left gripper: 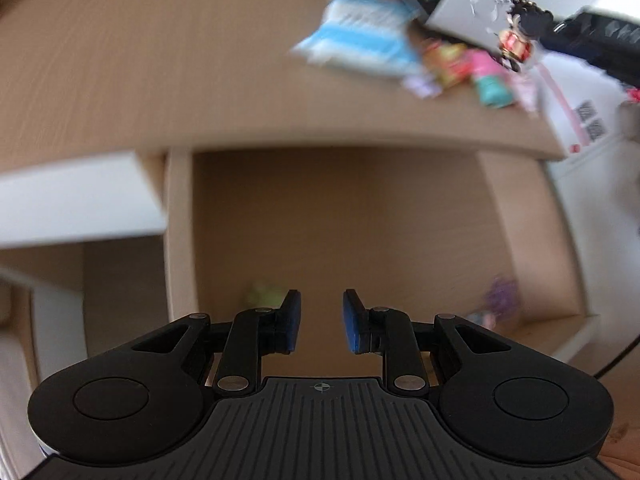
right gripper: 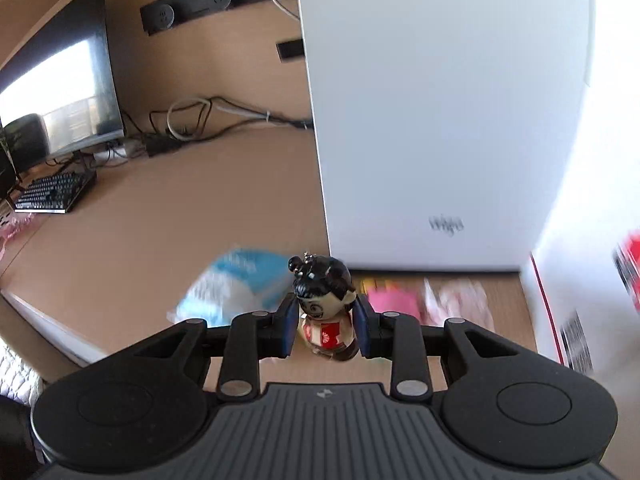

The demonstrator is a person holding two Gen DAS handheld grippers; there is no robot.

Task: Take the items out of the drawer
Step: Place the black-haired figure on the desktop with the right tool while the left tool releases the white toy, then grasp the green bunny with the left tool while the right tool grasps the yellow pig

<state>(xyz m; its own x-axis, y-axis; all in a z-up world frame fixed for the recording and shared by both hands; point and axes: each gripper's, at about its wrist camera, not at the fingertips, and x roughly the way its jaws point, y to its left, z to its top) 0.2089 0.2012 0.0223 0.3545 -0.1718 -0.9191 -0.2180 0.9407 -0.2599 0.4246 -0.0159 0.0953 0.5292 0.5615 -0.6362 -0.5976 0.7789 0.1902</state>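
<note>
My left gripper (left gripper: pixel 322 297) hangs over the open wooden drawer (left gripper: pixel 340 208), pointing down into it, jaws open with nothing between the blue pads. Low in the drawer lie a blurred greenish item (left gripper: pixel 262 295) on the left and a purple item (left gripper: pixel 500 300) on the right. My right gripper (right gripper: pixel 327 303) is shut on a small figurine (right gripper: pixel 325 312) with black hair and a red-and-cream body, held above the desk top. The left wrist view shows that figurine (left gripper: pixel 514 42) at the upper right. A blue-and-white packet (right gripper: pixel 236 280) and pink packets (right gripper: pixel 394 300) lie on the desk below it.
A tall white case (right gripper: pixel 440 100) stands just behind the figurine. A white box with printed codes (left gripper: pixel 576 120) sits at the desk's right end. A monitor (right gripper: pixel 60 92), a keyboard (right gripper: pixel 56 192) and cables (right gripper: pixel 192 120) are at the back left. A white panel (left gripper: pixel 72 200) lies left of the drawer.
</note>
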